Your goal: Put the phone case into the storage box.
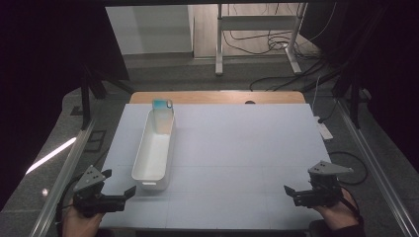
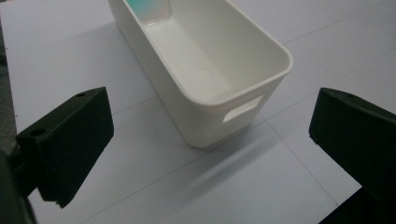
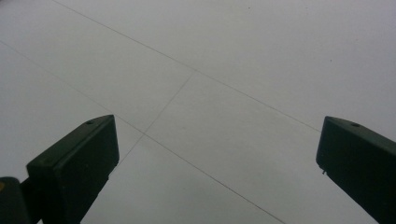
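From the high view, I hold my left gripper (image 1: 118, 186) at the near left corner of the table (image 1: 237, 148), jaws spread and gripping nothing, pointed at the near end of the long white bin (image 1: 154, 150). The bin lies lengthwise on the left part of the table, and a small teal-topped packet (image 1: 162, 114) leans inside against its far end wall. My right gripper (image 1: 292, 193) waits at the near right corner, well apart from the bin, jaws also parted and empty.

In the left gripper view, the bin (image 2: 205, 70) sits between and beyond my two black jaws, its near end wall with the handle slot (image 2: 243, 109) facing me. The packet (image 2: 148, 9) shows as a teal edge at the top of the frame. I judge the risk here is a skewed approach: the bin runs at an angle to my jaws, so closing on one corner could twist it across the smooth sheet or tip it, sliding the packet around inside.

In the right gripper view, my jaws stand wide apart over bare table (image 3: 224, 74). If I reach across without looking, I could knock the bin's side wall.
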`<action>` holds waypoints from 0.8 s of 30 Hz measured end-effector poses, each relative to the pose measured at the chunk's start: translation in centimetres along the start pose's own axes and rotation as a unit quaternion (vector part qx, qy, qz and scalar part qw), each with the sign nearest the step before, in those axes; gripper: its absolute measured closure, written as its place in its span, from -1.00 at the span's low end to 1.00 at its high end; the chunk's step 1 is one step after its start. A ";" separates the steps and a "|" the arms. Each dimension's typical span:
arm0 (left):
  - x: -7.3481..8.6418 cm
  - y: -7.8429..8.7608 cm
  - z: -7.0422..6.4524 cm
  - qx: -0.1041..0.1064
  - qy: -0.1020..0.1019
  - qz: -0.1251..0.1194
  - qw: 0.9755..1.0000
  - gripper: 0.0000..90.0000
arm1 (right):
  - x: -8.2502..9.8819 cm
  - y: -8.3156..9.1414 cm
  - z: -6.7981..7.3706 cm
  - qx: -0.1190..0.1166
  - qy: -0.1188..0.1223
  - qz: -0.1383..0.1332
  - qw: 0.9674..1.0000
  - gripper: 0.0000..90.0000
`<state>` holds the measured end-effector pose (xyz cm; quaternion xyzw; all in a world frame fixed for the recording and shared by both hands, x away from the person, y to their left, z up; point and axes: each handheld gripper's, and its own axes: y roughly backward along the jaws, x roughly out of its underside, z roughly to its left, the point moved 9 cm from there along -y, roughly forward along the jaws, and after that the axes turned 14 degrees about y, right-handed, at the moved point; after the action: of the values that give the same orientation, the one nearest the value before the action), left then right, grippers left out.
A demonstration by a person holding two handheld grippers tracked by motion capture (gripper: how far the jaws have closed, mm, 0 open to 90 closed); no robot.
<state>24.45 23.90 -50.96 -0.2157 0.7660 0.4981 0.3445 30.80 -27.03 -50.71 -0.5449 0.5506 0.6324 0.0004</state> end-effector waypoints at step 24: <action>1.9 -0.5 0.1 -0.007 -0.019 0.037 0.999 -1.00 | 0.0 0.0 0.0 0.000 0.000 0.002 1.000 -1.00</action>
<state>23.51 23.79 -52.73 -0.1801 0.7632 0.5201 0.3386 30.79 -27.01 -50.74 -0.5434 0.5521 0.6324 -0.0006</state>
